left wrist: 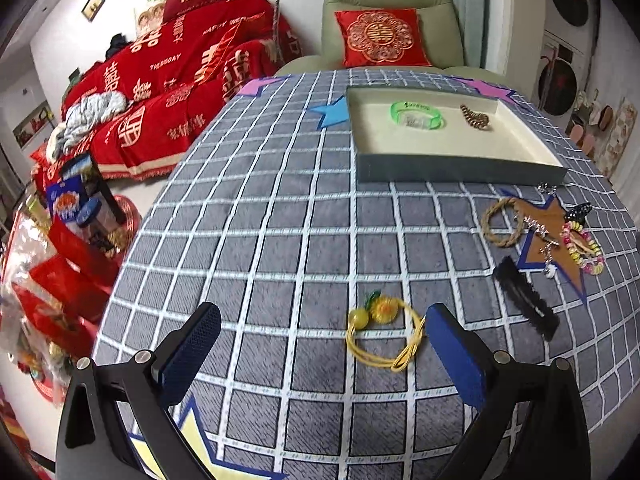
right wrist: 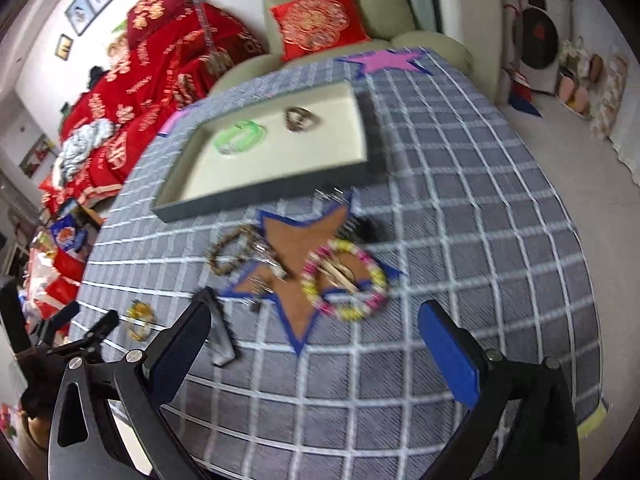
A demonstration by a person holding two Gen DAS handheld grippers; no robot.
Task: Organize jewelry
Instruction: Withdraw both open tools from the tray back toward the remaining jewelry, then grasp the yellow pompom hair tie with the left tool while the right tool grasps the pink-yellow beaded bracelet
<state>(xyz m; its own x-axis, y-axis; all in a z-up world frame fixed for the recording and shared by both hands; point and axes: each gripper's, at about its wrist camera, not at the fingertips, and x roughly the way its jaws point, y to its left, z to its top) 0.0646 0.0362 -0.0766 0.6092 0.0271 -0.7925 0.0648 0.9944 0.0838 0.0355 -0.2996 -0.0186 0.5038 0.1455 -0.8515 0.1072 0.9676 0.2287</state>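
- Left wrist view: the left gripper [left wrist: 320, 344] fills the bottom of the frame with its fingers spread wide and nothing between them.
- A yellow hair tie [left wrist: 385, 332] with flower charms lies on the checked tablecloth [left wrist: 260, 240] at lower centre, just beside the right-hand finger.
- At upper right sits a shallow tray [left wrist: 460, 170] holding a green bracelet [left wrist: 417, 116] and a brown chain bracelet [left wrist: 475, 117], apart from each other.
- At the right edge, a rope bracelet [left wrist: 505, 222], a silver chain [left wrist: 541, 236], a colourful bead bracelet [left wrist: 583, 250] and a black hair clip [left wrist: 526, 298] cluster around a brown star patch [left wrist: 538, 254].
- Right wrist view, blurred: the right gripper [right wrist: 316, 338] is wide open and empty at the bottom.
- The bead bracelet [right wrist: 345, 280] lies mid-frame, partly on the star patch [right wrist: 298, 240]; the tray [right wrist: 256, 196] is at upper left.
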